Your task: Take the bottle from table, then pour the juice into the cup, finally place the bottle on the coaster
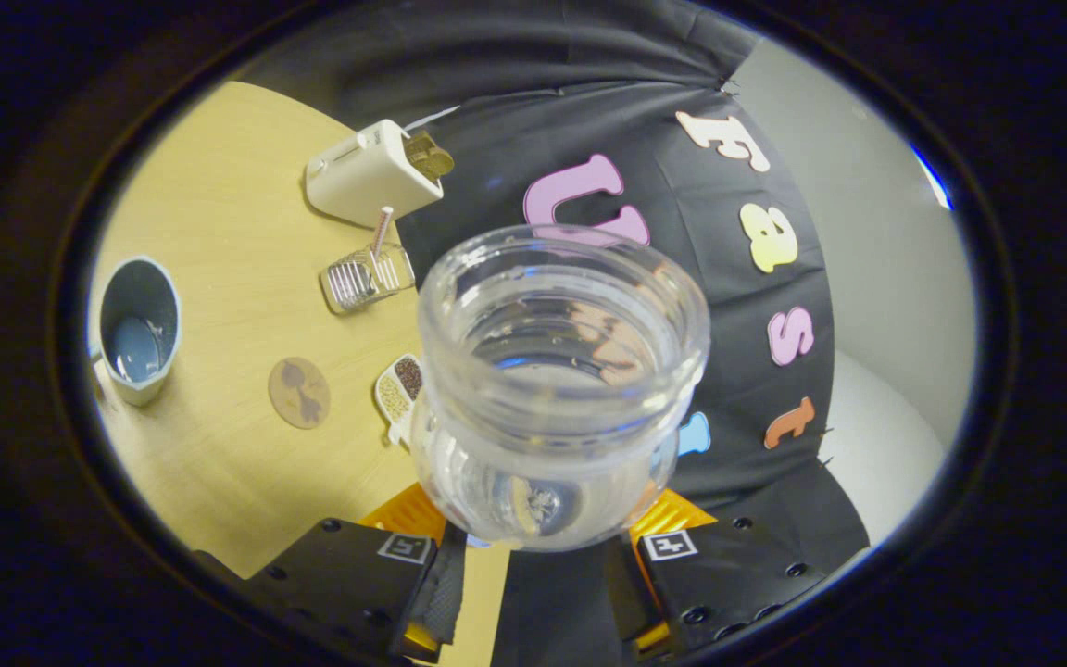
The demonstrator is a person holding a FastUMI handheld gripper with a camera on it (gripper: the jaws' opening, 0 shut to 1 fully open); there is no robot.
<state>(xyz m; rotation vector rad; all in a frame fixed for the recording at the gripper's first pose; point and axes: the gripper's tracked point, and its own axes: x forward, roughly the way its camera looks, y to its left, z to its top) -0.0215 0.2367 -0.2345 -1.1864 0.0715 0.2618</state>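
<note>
Clear plastic bottle [559,389] with a wide open mouth sits between the fingers [538,560], which clench its lower body from both sides; it is lifted and tilted, mouth facing the camera, with little liquid showing inside. Left of it on the pale wooden tabletop [219,232] stands a grey cup [139,329] with a blue inside, well apart. Between cup and bottle lies a round brown coaster [299,392]. Just beside the bottle lies a small white dish of seeds [399,387]; farther off sit a wire rack [367,276] and a white toaster [376,171].
</note>
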